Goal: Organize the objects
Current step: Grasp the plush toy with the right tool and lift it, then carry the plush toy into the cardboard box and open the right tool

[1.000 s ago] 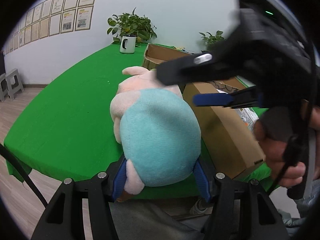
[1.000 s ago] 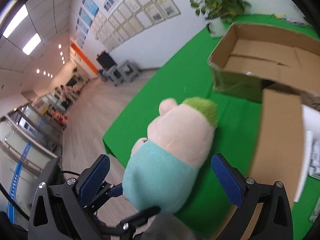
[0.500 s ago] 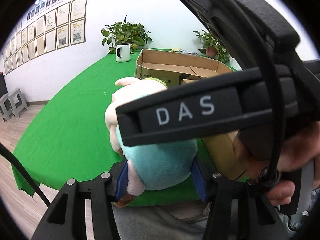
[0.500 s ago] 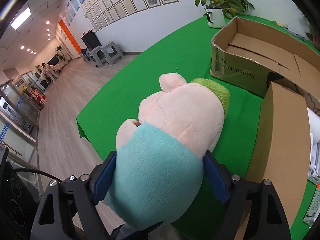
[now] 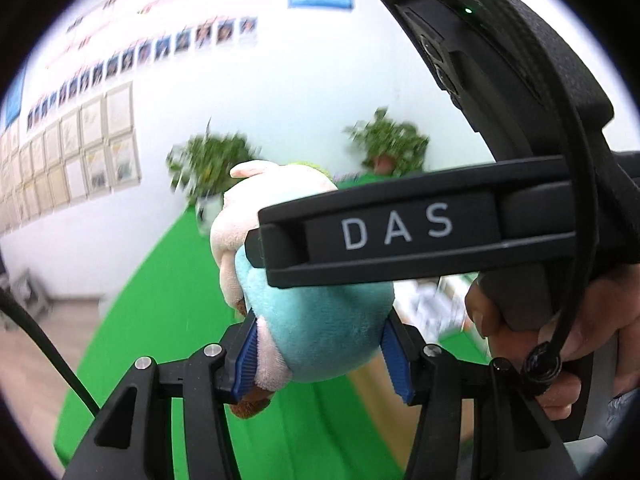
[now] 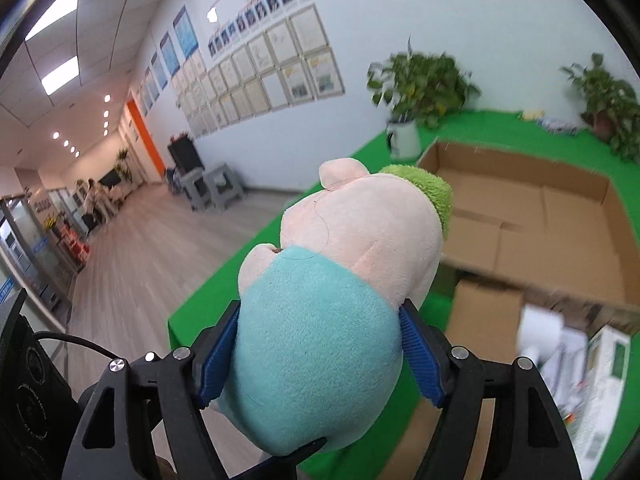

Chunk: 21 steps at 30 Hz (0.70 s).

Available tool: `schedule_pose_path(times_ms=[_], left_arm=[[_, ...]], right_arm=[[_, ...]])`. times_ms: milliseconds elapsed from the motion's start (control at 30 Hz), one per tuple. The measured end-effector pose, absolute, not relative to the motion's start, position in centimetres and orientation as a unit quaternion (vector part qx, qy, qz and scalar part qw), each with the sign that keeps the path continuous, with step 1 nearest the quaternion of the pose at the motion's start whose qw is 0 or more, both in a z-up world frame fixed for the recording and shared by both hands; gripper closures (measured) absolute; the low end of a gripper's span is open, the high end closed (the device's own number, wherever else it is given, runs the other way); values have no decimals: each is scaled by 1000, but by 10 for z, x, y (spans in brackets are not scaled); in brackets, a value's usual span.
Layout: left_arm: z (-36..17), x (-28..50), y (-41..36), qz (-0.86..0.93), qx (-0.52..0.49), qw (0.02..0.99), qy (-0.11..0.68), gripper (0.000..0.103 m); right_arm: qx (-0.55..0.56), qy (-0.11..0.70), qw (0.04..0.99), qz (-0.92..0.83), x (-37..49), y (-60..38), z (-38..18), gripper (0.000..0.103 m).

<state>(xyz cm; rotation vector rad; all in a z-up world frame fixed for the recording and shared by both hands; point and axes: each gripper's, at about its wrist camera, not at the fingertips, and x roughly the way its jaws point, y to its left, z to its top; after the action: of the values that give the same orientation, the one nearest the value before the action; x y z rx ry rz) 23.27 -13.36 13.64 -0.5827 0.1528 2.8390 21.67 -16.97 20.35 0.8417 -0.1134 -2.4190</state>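
Green-clothed table (image 6: pixel 208 300) below, open brown cardboard box (image 6: pixel 520 216) ahead-right; pink-and-teal plush toy (image 6: pixel 332 300) aloft, long axis pointing boxward, teal end clamped by left gripper (image 5: pixel 320 350) and right gripper (image 6: pixel 316 356), the latter just closing.

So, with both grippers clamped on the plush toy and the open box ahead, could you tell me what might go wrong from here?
1. Both the left gripper and right gripper squeeze the soft plush toy at its teal end only; the right jaws have just been closing on it. The heavy pink end could sag or slip out.
2. The right gripper blocks much of the left wrist view, so aiming at the box may be off.
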Motion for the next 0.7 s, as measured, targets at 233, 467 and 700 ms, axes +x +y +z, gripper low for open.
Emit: schedule_pose_path(times_ms=[233,467,700], left_arm=[[186,196,-141,978,-135,144,66,51],[208,149,-175,977,-135,152,59,51],[211,123,-200,970,-181,159,41,51]], right_arm=[[244,-38,258,-934,208,-128,282,31],[234,-37,256,-937,172,-111,333,31],[278,-40,261,-924,60,-127,335,31]])
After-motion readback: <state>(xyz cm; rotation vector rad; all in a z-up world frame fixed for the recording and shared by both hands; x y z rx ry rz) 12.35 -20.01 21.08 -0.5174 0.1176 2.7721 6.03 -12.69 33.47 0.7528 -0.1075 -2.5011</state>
